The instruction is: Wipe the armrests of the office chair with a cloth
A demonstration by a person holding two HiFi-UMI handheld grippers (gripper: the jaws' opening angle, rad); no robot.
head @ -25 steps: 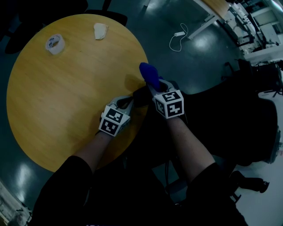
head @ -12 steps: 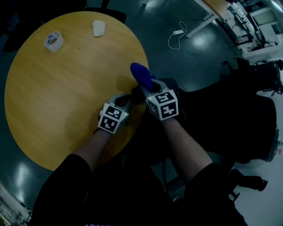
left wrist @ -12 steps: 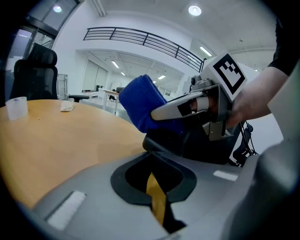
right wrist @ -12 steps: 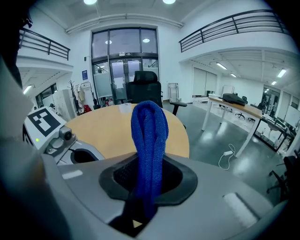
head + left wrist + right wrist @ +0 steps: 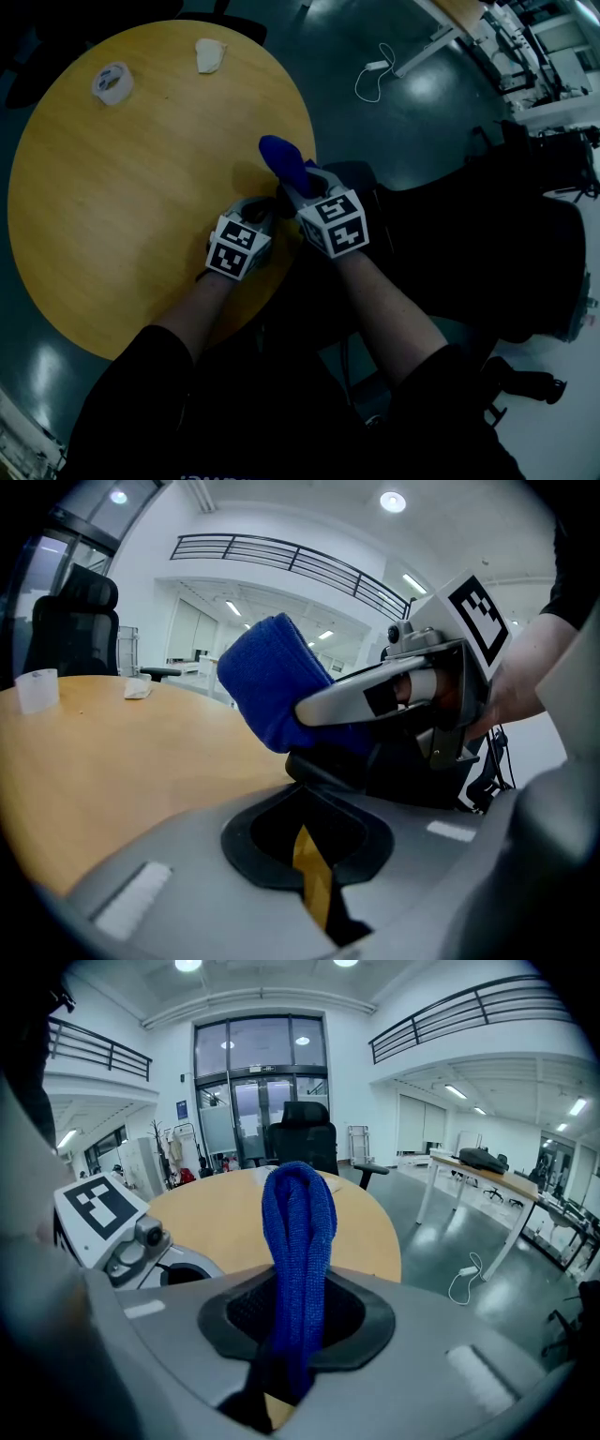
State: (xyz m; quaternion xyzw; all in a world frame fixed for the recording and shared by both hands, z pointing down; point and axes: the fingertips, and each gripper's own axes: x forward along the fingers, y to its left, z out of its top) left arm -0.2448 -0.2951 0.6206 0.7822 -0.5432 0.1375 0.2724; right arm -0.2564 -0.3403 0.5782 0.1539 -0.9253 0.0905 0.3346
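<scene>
Two grippers sit close together at the 4 o'clock edge of the round table (image 5: 141, 187) in the head view. My right gripper (image 5: 298, 185) is clamped on the blue cloth (image 5: 279, 157), which sticks out toward 11 o'clock over the tabletop, and my left gripper (image 5: 261, 211) lies just beside it at its 8 o'clock. The black office chair (image 5: 469, 253) fills the 3 o'clock side, so dark that I cannot pick out its armrests for sure. A tape roll (image 5: 112, 82) and a crumpled white scrap (image 5: 209, 56) lie well apart from us near the table's far rim, around 11 and 12 o'clock. In the left gripper view my own jaws are drawn almost together, with only a sliver of tabletop showing between them and nothing in them. The cloth bulges as a thick roll at 12 o'clock, out past the other gripper's jaw. In the right gripper view the cloth stands upright dead centre, folded double and pinched near its lower end. I judge it light, soft and floppy, with a knitted weave that grips rather than slips and cannot break. Held by the bunched end it should press flat onto an armrest, but a pinch nearer the tip would likely let it flop or pull out during a rub.
</scene>
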